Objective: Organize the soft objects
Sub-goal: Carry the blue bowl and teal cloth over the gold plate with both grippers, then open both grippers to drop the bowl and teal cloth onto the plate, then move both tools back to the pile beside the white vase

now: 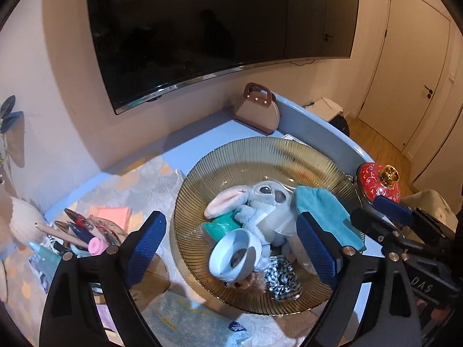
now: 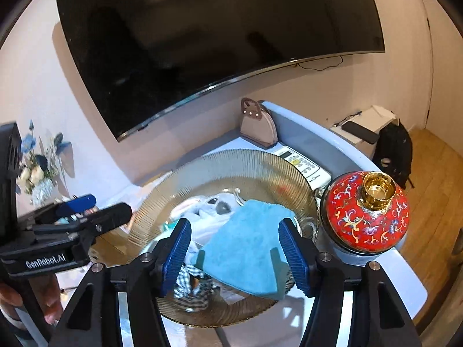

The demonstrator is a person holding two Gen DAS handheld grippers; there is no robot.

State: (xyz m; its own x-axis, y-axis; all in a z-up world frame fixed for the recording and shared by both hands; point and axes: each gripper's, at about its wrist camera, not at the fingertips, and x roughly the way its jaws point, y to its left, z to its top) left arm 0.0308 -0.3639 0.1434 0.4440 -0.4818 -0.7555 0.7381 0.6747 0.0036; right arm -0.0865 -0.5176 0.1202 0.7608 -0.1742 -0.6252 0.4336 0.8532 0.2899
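Teal cloth (image 2: 249, 240) in glass bowl (image 2: 260, 162) w/ plush; both tools spread, holding nothing.

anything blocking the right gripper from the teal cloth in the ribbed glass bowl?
Nothing visible. The folded teal cloth lies on top of the pile in the ribbed amber glass bowl, right between the open fingers of the right gripper. The red floral ceramic jar stands off to the side, beside the bowl, clear of the path.

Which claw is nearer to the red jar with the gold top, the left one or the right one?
The right claw. It hangs open over the teal cloth in the glass bowl, with the red jar just beside it. The left claw is open over the bowl's middle, farther away.
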